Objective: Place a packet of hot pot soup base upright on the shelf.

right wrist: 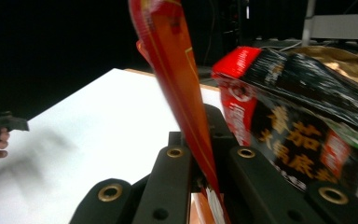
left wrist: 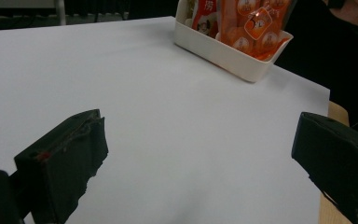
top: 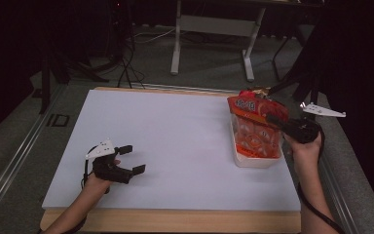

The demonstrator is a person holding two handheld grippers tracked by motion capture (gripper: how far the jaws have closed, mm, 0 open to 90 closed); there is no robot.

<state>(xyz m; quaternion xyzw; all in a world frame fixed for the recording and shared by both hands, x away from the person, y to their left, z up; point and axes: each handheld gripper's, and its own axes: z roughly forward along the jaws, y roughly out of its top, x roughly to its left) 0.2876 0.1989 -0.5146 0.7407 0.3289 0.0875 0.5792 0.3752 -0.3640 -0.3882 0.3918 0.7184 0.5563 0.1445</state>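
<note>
Currently the orange snack packet (top: pixel 256 108) stands upright at the near side of the white bin (top: pixel 256 160), its lower part inside the bin and its top edge above the rim. The right gripper (top: pixel 276 120) is clamped on the packet's edge; in the right gripper view the thin orange film (right wrist: pixel 179 79) runs straight down between the closed black jaws. Just behind it in the same bin sits a dark packet with a red top (right wrist: pixel 298 121), leaning against the orange one. The bin rests at the right side of the white table top (top: pixel 175 146), close to its right edge.

The left gripper (top: pixel 132 159) is well apart from the bin, low over the table's near-left area, jaws spread wide with nothing between them; the left gripper view shows bare table between its pads (left wrist: pixel 67 163).
</note>
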